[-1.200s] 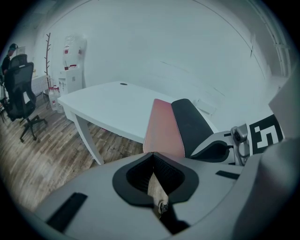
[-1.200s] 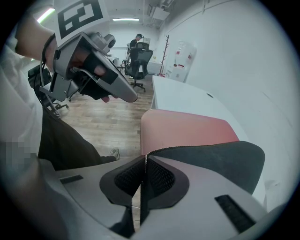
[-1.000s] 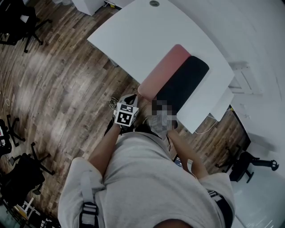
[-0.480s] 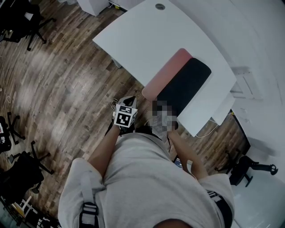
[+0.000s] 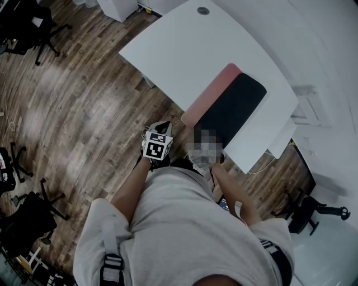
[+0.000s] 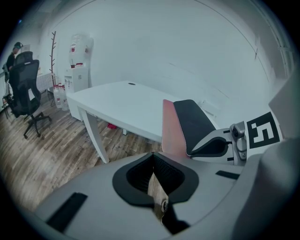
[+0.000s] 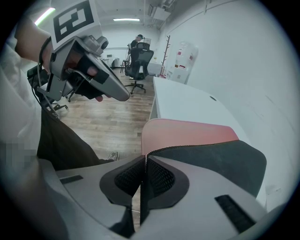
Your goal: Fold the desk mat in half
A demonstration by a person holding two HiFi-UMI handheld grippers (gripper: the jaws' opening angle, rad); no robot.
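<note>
The desk mat (image 5: 210, 97) lies at the near right end of the white desk (image 5: 168, 50). Its pink face shows on the left and its black underside (image 5: 232, 109) is turned up on the right. In the right gripper view my right gripper (image 7: 144, 159) is shut on the black edge of the mat (image 7: 206, 159), with the pink face (image 7: 187, 133) beyond it. A mosaic patch hides this gripper in the head view. My left gripper (image 5: 163, 126) hangs off the desk's near edge, left of the mat's corner. Its jaws (image 6: 152, 157) are shut with nothing between them.
Wood floor (image 5: 72, 100) surrounds the desk. Black office chairs (image 5: 25, 218) stand at the left and one (image 5: 310, 206) at the lower right. A water dispenser (image 6: 79, 63), a coat stand (image 6: 52, 51) and a seated person (image 7: 139, 42) are at the far side. A cable hole (image 5: 203, 10) marks the desk's far end.
My left gripper has drawn back a little from the mat's near corner and the desk edge. The right gripper and the turned-up black half look the same.
</note>
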